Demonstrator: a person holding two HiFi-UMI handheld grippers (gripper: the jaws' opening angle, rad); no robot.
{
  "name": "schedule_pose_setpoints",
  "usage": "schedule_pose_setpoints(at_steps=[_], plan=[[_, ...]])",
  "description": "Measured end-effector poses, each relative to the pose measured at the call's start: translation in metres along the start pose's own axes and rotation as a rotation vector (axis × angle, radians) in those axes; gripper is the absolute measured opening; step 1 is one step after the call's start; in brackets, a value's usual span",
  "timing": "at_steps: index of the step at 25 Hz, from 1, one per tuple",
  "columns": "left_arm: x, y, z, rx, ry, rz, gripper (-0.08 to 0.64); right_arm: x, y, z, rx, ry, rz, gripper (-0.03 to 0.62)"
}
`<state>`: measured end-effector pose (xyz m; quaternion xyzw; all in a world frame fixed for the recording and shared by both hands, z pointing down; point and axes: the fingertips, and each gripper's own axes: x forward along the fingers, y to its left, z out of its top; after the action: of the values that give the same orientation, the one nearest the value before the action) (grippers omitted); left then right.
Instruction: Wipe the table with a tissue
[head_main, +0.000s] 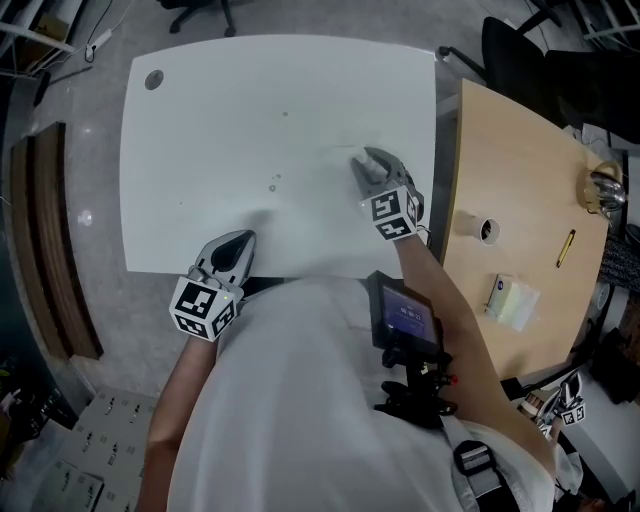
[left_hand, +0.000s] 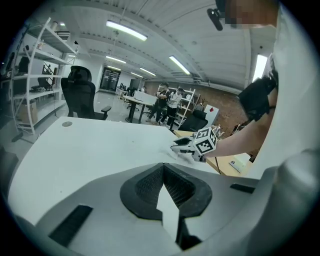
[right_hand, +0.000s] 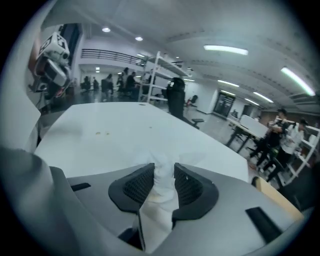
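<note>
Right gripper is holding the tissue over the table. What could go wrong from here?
1. The tissue is only a narrow bunch pinched in the right gripper; dragging could pull it free.
2. The specks sit further left on the table in the head view; a short stroke might miss them.

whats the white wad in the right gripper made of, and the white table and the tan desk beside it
White wad: looks like soft tissue paper, matte, crumpled into folds.
White table: smooth top with a faint sheen, probably laminate.
Tan desk: pale wood colour, matte, likely veneer or laminate; the look leaves it open.
</note>
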<state>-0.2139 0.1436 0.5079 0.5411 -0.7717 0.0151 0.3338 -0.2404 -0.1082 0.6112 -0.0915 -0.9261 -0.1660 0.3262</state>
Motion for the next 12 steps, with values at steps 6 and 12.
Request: schedule_pose_setpoints(at_steps=[6, 12], plan=[[0.005, -0.006, 0.006, 0.016, -0.003, -0.003, 0.006, -0.020, -0.091, -0.057, 0.226, 0.145, -0.294, 0.121], [0.002, -0.011, 0.001, 0.013, -0.003, 0.011, 0.006, -0.007, -0.082, -0.056, 0.232, 0.189, -0.351, 0.121]])
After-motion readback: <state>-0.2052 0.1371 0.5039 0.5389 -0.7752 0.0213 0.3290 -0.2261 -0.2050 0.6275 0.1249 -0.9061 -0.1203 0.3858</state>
